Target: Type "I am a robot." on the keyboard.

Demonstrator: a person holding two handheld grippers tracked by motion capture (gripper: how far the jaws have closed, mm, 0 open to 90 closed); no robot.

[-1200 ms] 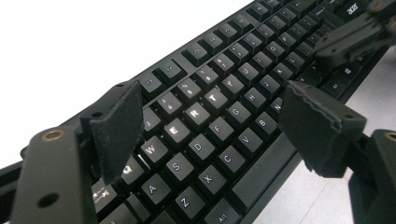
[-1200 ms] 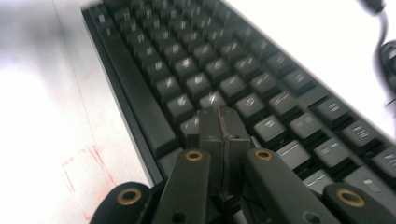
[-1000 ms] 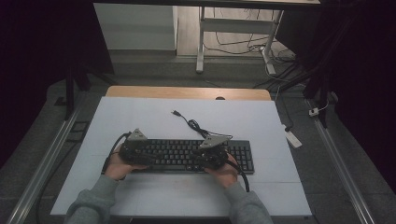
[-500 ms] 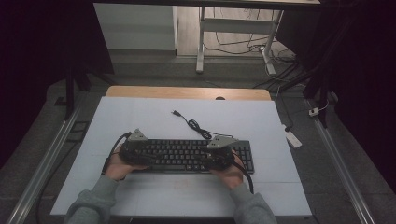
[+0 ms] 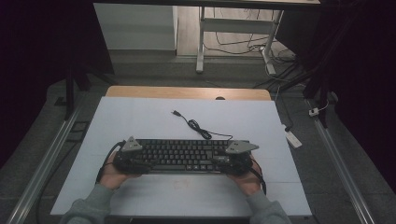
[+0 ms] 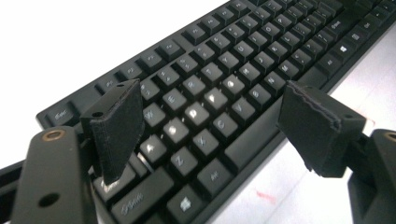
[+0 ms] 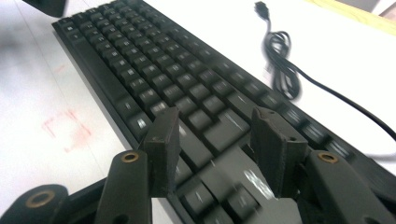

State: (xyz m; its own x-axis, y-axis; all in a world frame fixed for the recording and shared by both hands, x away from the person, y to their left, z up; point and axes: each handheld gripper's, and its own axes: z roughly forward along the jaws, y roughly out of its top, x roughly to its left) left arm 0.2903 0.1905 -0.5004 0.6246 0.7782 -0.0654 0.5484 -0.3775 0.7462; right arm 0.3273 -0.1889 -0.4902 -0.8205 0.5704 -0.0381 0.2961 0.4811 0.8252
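The black keyboard point(image 5: 182, 156) lies flat on the white tabletop point(image 5: 140, 121), lengthwise across the near half of it, and I take everything else from that keyboard. Its cable point(image 5: 198, 127) leaves the far edge near the right end and runs away in a loose coil, ending in a plug point(image 5: 175, 112) that rests on the white surface well beyond the keys.

My left gripper point(image 6: 210, 123) sits over the keyboard's left end. In the left gripper view its jaws are spread wide above the letter keys, one hanging above the keys at that end, the other out past the near edge, with nothing pinched. My right gripper point(image 7: 215, 140) is over the keyboard's right end; its jaws have just been opening and stand apart over the keys, the pads pressing on nothing.

A faint red mark point(image 7: 65, 126) shows on the table just in front of the keyboard's near edge. Beyond the far edge, the table ends in a wooden strip point(image 5: 187, 92).
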